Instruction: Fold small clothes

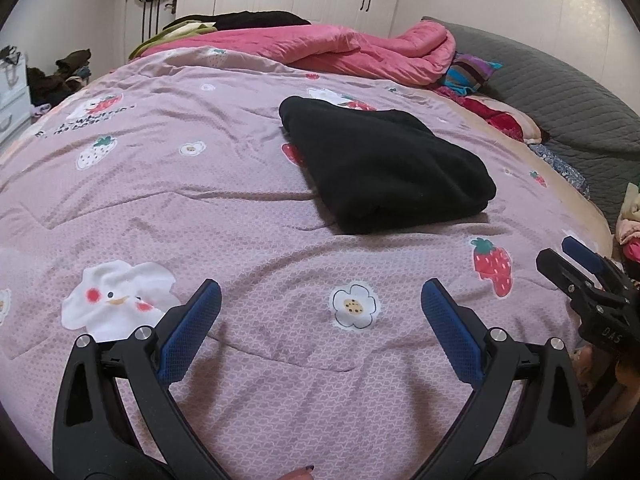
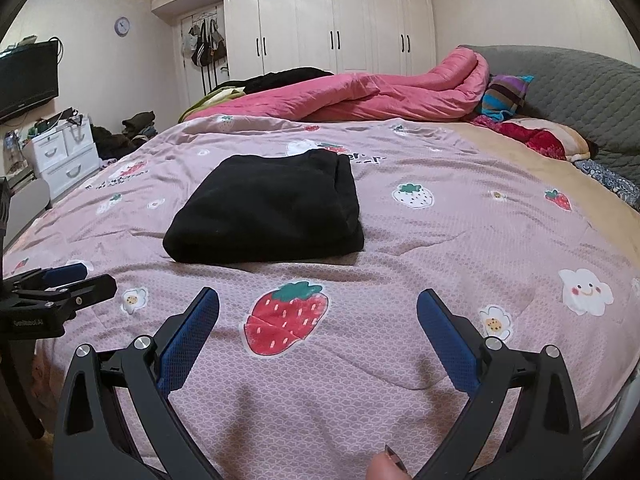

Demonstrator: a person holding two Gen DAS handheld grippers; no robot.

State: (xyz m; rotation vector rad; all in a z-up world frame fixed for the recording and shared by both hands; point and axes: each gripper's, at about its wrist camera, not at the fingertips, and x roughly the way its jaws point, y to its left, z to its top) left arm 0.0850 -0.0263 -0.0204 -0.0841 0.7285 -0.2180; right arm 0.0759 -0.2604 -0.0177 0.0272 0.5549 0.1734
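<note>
My left gripper (image 1: 320, 300) hangs released over the near part of the bed, its blue mesh-textured pads wide apart with nothing between them, and my right gripper (image 2: 318, 308) is spread the same way, holding nothing. The black garment (image 1: 380, 168) lies folded into a thick, soft, roughly rectangular bundle on the mauve quilt (image 1: 160, 200); from the left wrist it sits at about one o'clock, from the right wrist at about eleven o'clock, well apart from both sets of fingers. Bare quilt, thin and creased, printed with strawberries, flowers and clouds, lies all around the bundle, with the widest open stretch toward nine o'clock in the left view. At twelve o'clock beyond it a puffy pink comforter (image 2: 360, 92) is heaped along the far side, and a grey quilted headboard (image 2: 580, 92) closes the bed's edge at two o'clock. White glossy wardrobe doors (image 2: 336, 20) stand behind.
</note>
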